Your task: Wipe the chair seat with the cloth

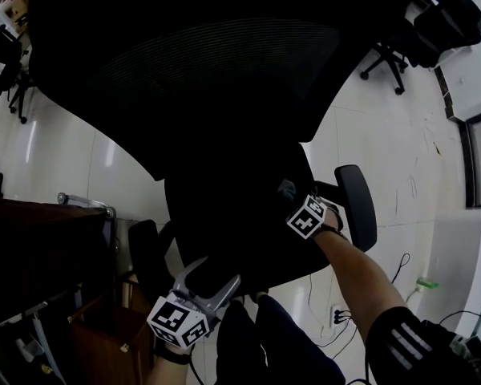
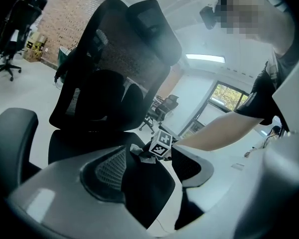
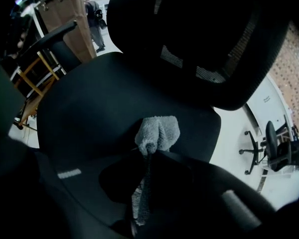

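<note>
Chair seat (image 1: 224, 239): black, office type. Grey cloth (image 3: 157, 132) bunched on seat, toward seat's right side, pinched tight in right gripper (image 3: 148, 152) jaws. Left gripper (image 1: 212, 273) at seat's front edge, jaws wide, empty. Step: prob. mid-wipe. Next: drag cloth across seat w/ steady downward pressure.

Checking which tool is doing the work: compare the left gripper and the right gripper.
The right gripper is shut on the grey cloth; the left gripper is open, nothing between its jaws. The right gripper reaches over the chair seat; the left gripper sits at the seat's front edge. Both point toward the seat.
</note>
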`<move>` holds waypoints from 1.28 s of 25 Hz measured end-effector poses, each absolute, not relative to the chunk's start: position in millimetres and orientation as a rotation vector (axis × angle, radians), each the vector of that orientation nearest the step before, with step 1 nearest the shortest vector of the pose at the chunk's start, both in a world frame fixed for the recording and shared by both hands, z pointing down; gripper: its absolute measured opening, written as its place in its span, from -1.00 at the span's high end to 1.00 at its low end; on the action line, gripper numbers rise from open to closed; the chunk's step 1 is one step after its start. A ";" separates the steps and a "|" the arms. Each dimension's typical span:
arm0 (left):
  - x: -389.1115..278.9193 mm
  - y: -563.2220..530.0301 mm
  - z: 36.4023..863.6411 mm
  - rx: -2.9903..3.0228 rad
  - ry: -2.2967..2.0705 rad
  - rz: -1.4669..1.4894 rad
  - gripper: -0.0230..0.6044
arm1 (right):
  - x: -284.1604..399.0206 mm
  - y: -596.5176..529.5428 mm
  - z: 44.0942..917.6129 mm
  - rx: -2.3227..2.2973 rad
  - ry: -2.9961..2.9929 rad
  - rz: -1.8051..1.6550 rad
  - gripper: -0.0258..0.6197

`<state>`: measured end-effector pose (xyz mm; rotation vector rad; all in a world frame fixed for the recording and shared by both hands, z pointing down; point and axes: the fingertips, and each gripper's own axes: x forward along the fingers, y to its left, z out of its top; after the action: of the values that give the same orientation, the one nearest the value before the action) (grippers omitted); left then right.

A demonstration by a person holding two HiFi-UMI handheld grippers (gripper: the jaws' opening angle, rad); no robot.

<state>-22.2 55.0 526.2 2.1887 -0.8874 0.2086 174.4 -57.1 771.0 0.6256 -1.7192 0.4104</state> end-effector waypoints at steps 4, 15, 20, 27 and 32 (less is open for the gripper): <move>-31.1 58.3 522.5 2.176 -0.907 0.221 -0.05 | 108.0 -46.6 757.7 0.571 -1.853 0.454 0.84; -76.5 108.1 532.2 2.093 -1.011 0.287 -0.05 | -139.5 101.8 758.8 0.071 -2.097 0.393 0.84; -81.3 113.9 536.5 2.070 -1.030 0.276 -0.05 | -129.8 96.8 761.8 0.073 -2.116 0.417 0.84; -53.0 119.4 534.8 2.096 -0.962 0.265 -0.05 | -10.6 64.7 783.7 0.246 -1.957 0.436 0.84; -22.4 116.0 533.1 2.115 -0.892 0.264 -0.05 | 115.6 39.4 783.2 0.407 -1.862 0.423 0.84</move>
<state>-22.4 116.0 533.1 2.1146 -0.8918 0.2644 115.6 39.4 783.2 0.4075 -1.8618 0.4227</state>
